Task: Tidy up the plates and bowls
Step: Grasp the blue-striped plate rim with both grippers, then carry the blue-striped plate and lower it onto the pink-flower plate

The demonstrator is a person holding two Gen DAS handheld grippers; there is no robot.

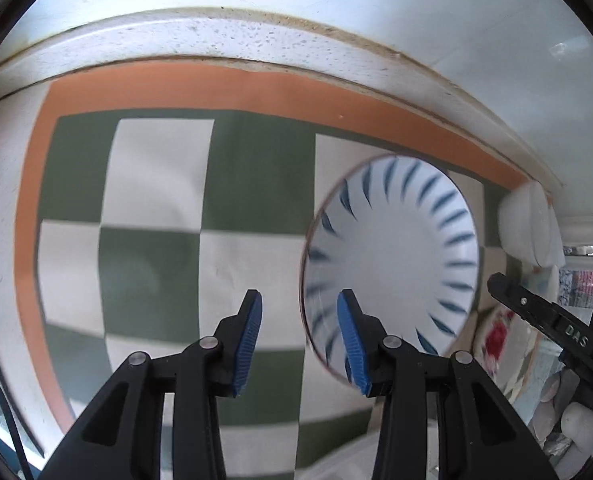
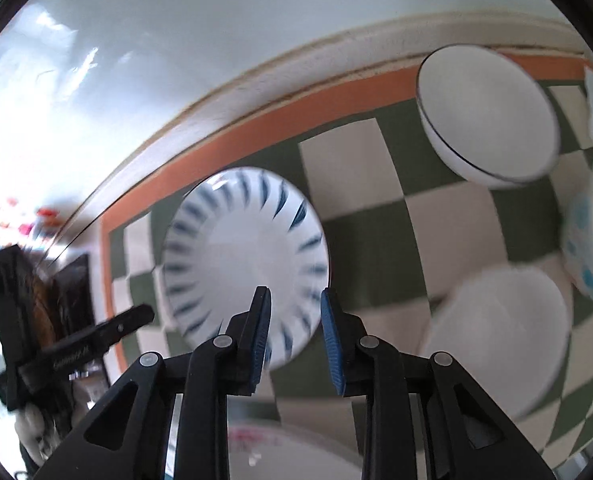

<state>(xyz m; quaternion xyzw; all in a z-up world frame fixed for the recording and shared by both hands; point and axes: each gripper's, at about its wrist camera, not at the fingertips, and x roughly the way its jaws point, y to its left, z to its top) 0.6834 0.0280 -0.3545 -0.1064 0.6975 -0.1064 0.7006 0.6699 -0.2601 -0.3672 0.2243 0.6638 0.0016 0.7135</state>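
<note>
The blue-striped bowl (image 1: 392,264) sits upright on the green-and-white checkered mat (image 1: 156,216), just ahead and to the right of the left hand-held gripper (image 1: 300,336), whose right blue pad (image 1: 352,344) overlaps the bowl's near rim in view; whether it touches the rim I cannot tell. The jaws of this hand-held gripper stand partly apart with only mat showing between them, so it is released and holds nothing.

From the other side, the same striped bowl (image 2: 246,260) lies ahead and slightly left of the right hand-held gripper (image 2: 296,332). Its jaws are also a little apart, nothing clamped between the pads, the bowl's near edge showing behind them.

Further right of the right hand-held gripper, a plain white bowl (image 2: 496,340) sits near on the mat, and a white bowl with a thin dark rim line (image 2: 488,116) stands further ahead. A white piece with light blue marks (image 2: 592,236) is at the far right edge, blurred.

The mat has an orange border (image 1: 256,88) and lies on a pale speckled surface (image 1: 176,36) that meets a white wall (image 2: 256,12). A gloved hand (image 1: 572,420) grips the other tool low at right in the left view.
</note>
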